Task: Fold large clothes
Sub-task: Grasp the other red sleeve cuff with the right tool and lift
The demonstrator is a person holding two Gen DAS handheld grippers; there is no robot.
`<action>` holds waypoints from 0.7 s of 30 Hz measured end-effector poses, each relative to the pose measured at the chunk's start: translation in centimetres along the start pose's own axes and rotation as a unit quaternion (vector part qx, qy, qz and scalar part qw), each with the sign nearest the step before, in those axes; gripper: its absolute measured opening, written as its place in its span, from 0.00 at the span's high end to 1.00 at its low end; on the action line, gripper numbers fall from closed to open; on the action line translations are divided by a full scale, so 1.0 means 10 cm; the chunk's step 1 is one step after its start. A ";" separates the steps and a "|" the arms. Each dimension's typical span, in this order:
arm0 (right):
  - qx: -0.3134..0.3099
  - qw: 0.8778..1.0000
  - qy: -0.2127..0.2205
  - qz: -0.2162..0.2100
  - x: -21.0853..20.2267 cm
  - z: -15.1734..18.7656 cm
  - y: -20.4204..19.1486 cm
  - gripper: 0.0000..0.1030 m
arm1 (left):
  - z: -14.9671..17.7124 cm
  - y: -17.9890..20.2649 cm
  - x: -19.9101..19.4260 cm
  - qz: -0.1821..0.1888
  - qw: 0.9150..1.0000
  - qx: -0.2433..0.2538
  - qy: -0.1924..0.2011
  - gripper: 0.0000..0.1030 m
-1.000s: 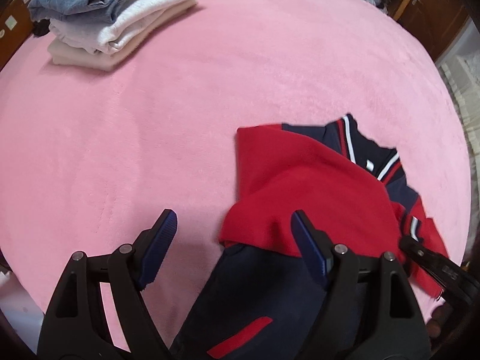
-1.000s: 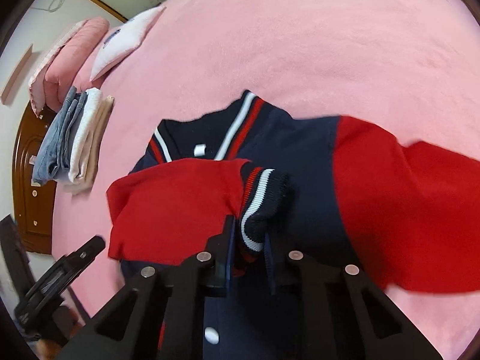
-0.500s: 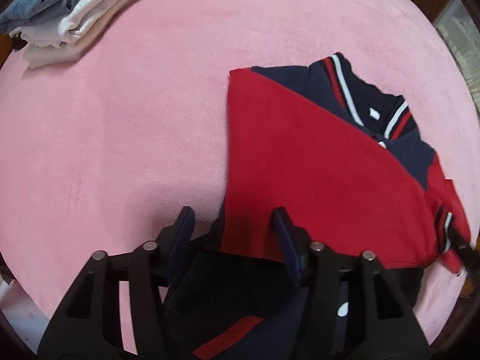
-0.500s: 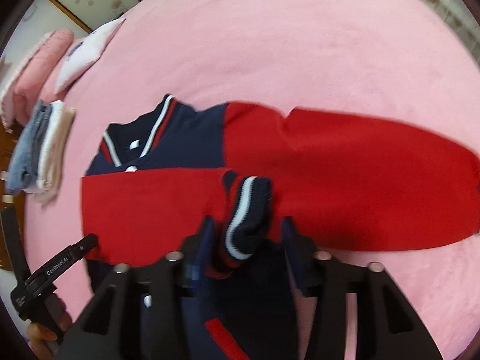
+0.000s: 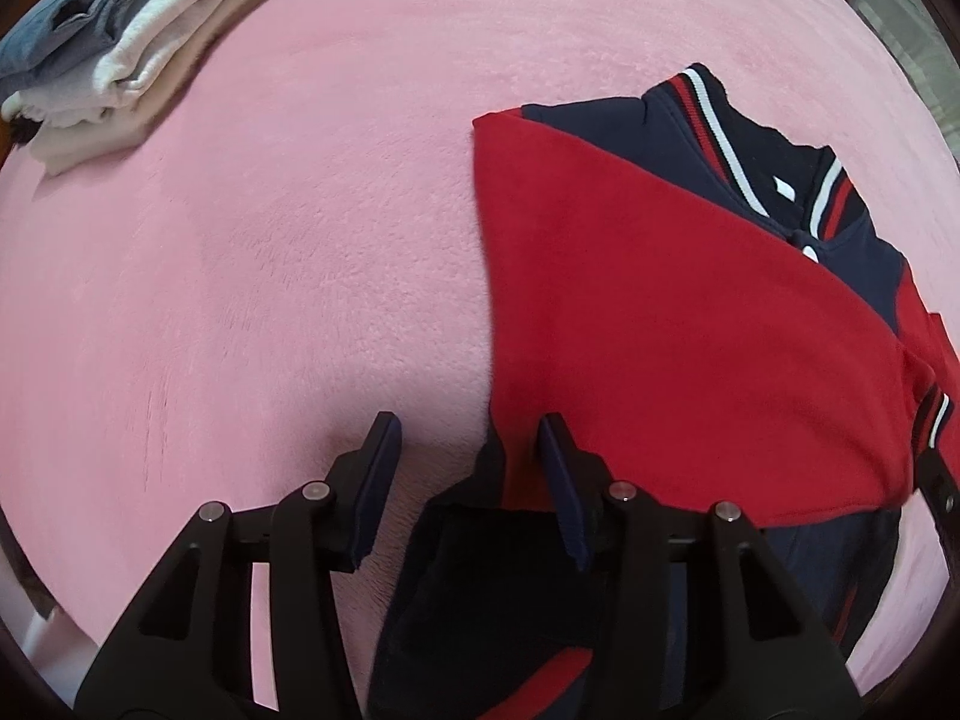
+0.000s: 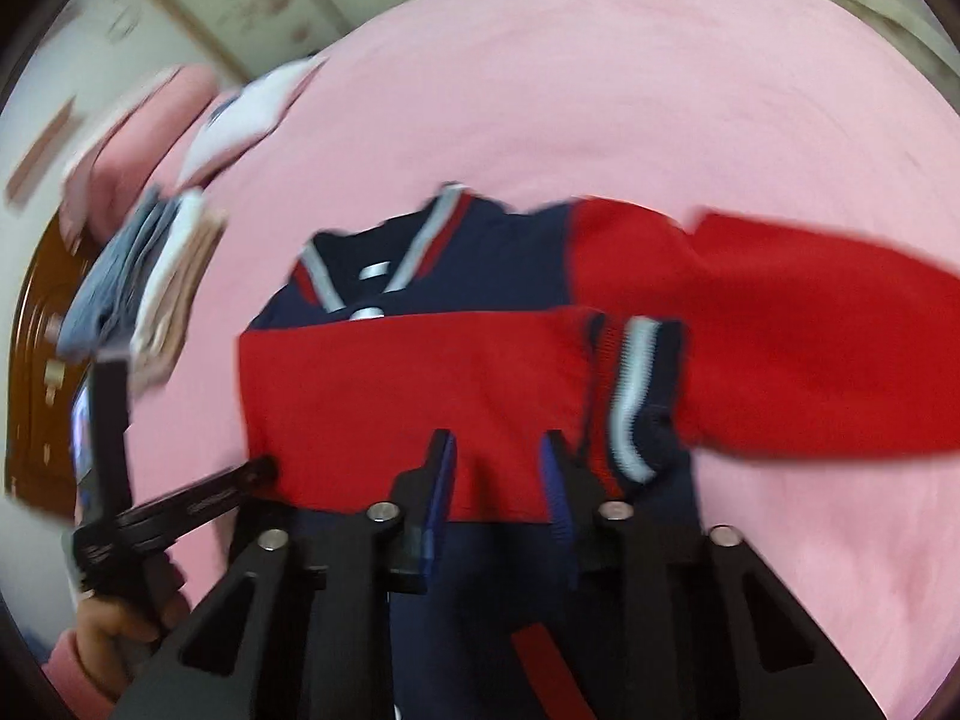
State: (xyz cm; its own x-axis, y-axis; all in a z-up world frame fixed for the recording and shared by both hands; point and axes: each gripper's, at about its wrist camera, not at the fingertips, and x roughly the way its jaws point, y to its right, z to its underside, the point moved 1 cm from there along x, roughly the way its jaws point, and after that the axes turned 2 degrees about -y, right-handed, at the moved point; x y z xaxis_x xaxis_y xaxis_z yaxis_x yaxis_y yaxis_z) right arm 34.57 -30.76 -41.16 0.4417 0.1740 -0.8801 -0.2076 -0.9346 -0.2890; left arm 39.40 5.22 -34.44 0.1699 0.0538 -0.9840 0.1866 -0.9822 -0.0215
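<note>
- Pink plush bedding (image 5: pixel 288 252) fills the left wrist view, with a stack of folded clothes (image 5: pixel 120 54) at the upper left. The red and navy jacket (image 5: pixel 690 312) lies flat to the right, collar (image 5: pixel 738 138) toward the upper right, body running down toward the camera; one red sleeve (image 5: pixel 630 300) is folded across the chest.
- The left gripper (image 5: pixel 471 474) points steeply down at the jacket's left edge; its jaws stand apart, with the edge between the pads, not visibly pinched (the right pad lies against the red cloth).
- Right wrist view, blurred: the jacket's other sleeve (image 6: pixel 810 348) stretches right, and the striped cuff (image 6: pixel 636 390) lies just beyond the right gripper (image 6: pixel 498 474), whose jaws are closing over the red sleeve; whether the pads press it I cannot tell.
</note>
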 end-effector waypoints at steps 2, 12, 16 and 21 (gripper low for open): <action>0.060 0.995 0.037 0.067 -0.07 0.02 0.24 0.76 | 0.02 -0.03 0.01 0.010 1.000 0.010 -0.003 0.55; 0.292 0.949 0.109 0.054 -0.57 0.39 1.12 0.63 | 0.17 -0.12 -0.47 0.074 0.995 0.049 0.032 0.56; 0.348 0.930 0.118 0.033 -0.60 0.51 1.60 0.63 | 0.19 -0.04 -0.69 0.085 0.994 0.057 0.050 0.53; 0.411 0.904 0.114 0.021 -0.50 0.54 2.29 0.62 | 0.36 0.34 -0.97 0.095 0.991 0.075 0.053 0.41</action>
State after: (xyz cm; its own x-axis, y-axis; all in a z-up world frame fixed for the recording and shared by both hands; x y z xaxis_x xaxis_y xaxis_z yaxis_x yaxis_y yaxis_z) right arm 22.95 -51.32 -45.43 0.5674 -0.0120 -0.8233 -0.7655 -0.3761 -0.5221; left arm 34.92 0.75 -25.63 0.2907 -0.1233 -0.9488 -0.0036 -0.9918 0.1278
